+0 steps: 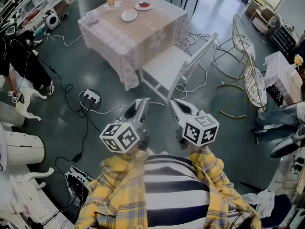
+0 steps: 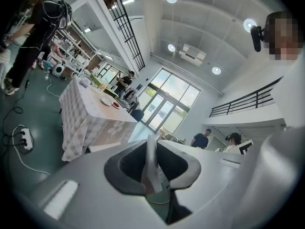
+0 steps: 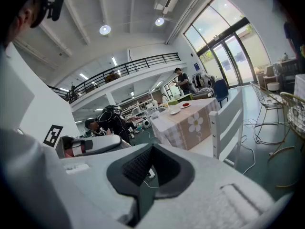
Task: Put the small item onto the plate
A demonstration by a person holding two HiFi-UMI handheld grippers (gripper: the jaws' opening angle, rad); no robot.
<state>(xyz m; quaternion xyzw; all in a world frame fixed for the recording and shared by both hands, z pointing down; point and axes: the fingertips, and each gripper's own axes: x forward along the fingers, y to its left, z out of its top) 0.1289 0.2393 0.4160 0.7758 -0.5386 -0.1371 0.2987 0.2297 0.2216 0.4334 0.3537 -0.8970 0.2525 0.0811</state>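
Far ahead of me stands the table with a checked cloth (image 1: 143, 35). On it lie an empty white plate (image 1: 129, 15) and a small dish with something red on it (image 1: 143, 5); a glass (image 1: 111, 1) stands beside them. The plate (image 2: 106, 101) and the red dish (image 2: 116, 105) show small in the left gripper view, and the same plate (image 3: 174, 112) shows in the right gripper view. My left gripper (image 1: 142, 102) and right gripper (image 1: 174, 102) are held close to my body, well short of the table. Both are shut, with nothing between their jaws.
A white chair (image 1: 169, 66) stands between me and the table. A power strip (image 1: 90, 97) and cables lie on the floor at the left. Wire chairs (image 1: 252, 80) stand at the right. A person in black (image 1: 14, 56) is at the far left.
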